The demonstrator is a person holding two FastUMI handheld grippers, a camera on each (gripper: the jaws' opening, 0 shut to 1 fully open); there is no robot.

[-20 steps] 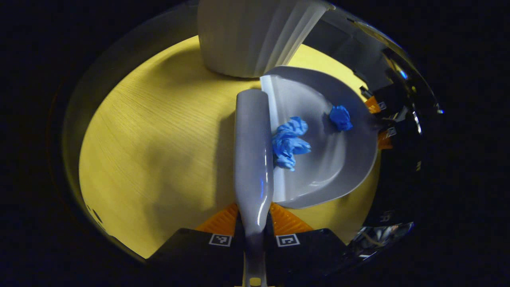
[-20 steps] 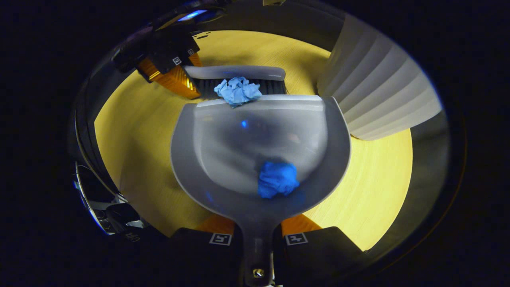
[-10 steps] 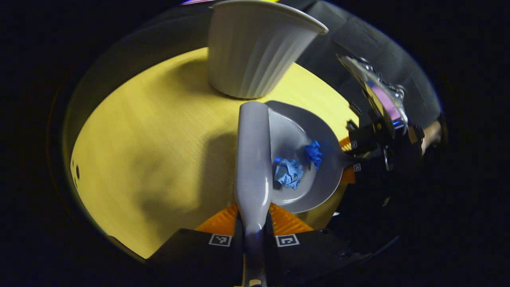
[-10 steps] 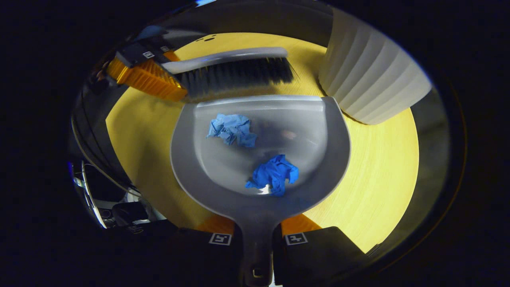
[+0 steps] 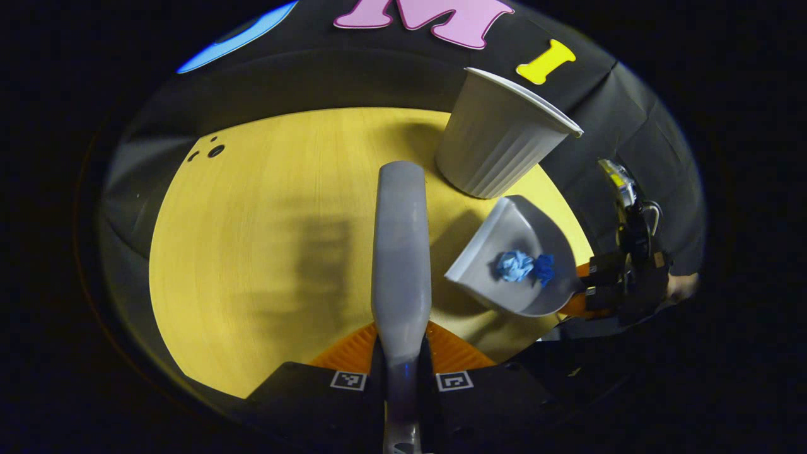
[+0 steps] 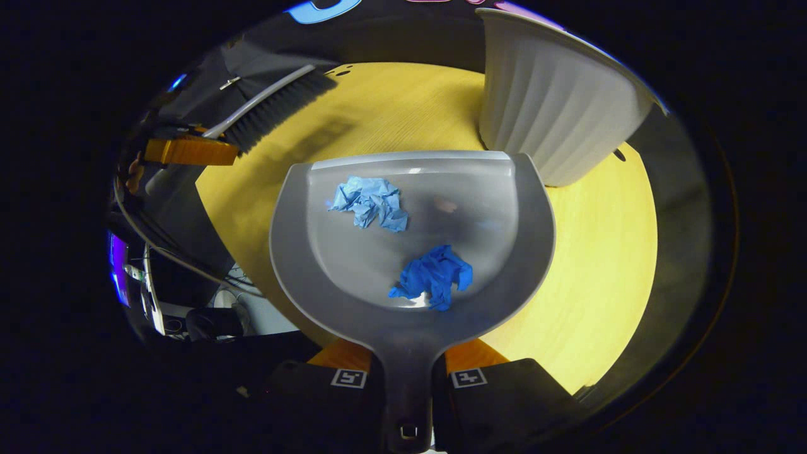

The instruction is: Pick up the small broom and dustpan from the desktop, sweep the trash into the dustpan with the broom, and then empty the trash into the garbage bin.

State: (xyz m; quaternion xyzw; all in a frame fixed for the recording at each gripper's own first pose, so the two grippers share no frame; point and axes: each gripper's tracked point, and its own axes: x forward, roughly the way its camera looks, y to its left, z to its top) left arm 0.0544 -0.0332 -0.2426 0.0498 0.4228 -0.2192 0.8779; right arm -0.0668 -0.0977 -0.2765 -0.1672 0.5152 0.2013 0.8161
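Two blue paper wads point(image 6: 403, 243) inside dustpan point(image 6: 504, 239), apparently clear of broom point(image 6: 277, 107)

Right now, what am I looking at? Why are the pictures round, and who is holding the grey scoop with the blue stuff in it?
A person is cleaning a yellow table with two hand-held pinching tools called grippers. Each gripper carries a small wide-eyed camera, which makes the pictures round.

The left gripper view looks along the left gripper, which pinches the handle of a small grey broom. Off to the side there, you can see the right gripper and the dustpan it is holding up.

The right gripper view looks along that right gripper, which pinches the dustpan's handle. Inside the dustpan lie two crumpled bits of trash: a light blue paper ball and a dark blue paper ball. The ribbed white garbage bin stands on the table just beyond the dustpan, ready for the trash.
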